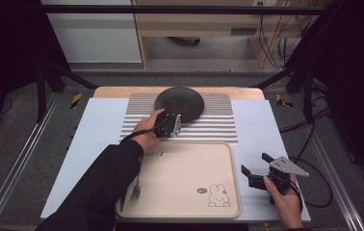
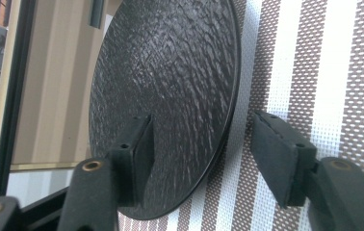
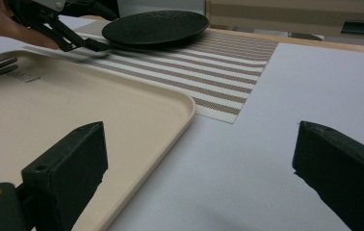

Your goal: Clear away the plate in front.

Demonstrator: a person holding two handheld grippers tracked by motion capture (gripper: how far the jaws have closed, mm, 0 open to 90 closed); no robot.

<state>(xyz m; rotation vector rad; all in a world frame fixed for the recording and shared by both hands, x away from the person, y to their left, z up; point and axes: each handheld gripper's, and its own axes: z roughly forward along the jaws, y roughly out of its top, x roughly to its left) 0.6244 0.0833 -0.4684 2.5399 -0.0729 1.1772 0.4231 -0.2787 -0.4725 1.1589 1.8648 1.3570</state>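
Left gripper [image 1: 169,126], jaws apart, straddles the near rim of the black plate [image 1: 179,102] lying on the striped mat [image 1: 218,122]. Stiff, textured, probably heavy and breakable, the plate is best pinched at that thin edge. Behind the gripper lies the beige tray [image 1: 185,180], with a rabbit drawing [image 1: 218,196] and unreadably small print. Right gripper [image 1: 257,173] waits open beside it.

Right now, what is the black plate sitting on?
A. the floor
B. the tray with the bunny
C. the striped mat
C: the plate lies on the striped mat, past the tray, with the left tongs open around its rim.
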